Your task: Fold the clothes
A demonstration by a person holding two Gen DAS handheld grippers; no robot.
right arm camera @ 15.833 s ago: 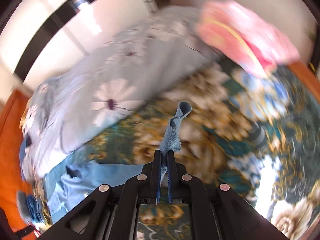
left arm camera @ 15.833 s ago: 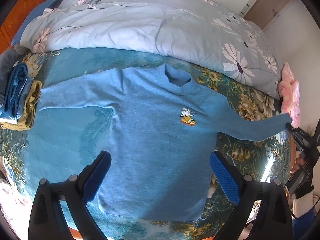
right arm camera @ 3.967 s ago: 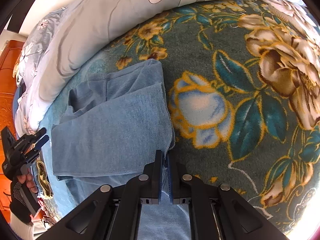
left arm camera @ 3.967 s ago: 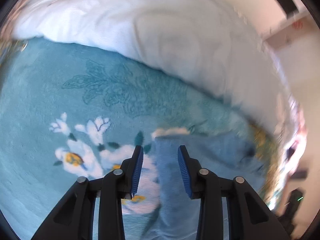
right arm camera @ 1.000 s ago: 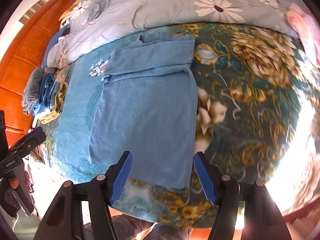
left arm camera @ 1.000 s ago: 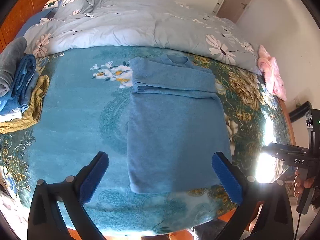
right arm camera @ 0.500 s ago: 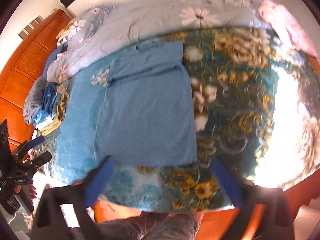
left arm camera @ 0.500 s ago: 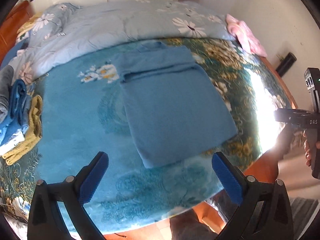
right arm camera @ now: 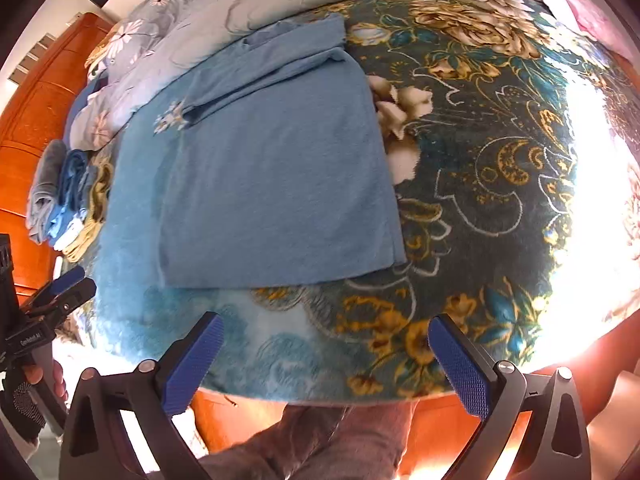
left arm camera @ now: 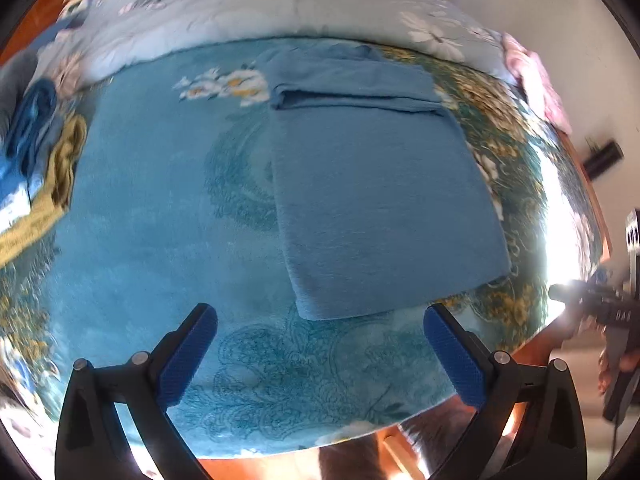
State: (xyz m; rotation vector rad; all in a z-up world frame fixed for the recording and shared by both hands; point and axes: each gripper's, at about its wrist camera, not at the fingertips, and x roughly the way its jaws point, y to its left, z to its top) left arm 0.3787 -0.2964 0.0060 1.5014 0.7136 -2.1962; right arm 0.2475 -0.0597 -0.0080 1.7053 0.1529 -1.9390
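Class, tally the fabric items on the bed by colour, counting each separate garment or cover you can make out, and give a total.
Blue: 3 (half-folded sweater, garment in the side stack, floral blanket)
Grey: 1 (top of stack)
Yellow: 1 (bottom of stack)
Pale floral: 1 (duvet)
Pink: 1 (cloth)
Total: 7
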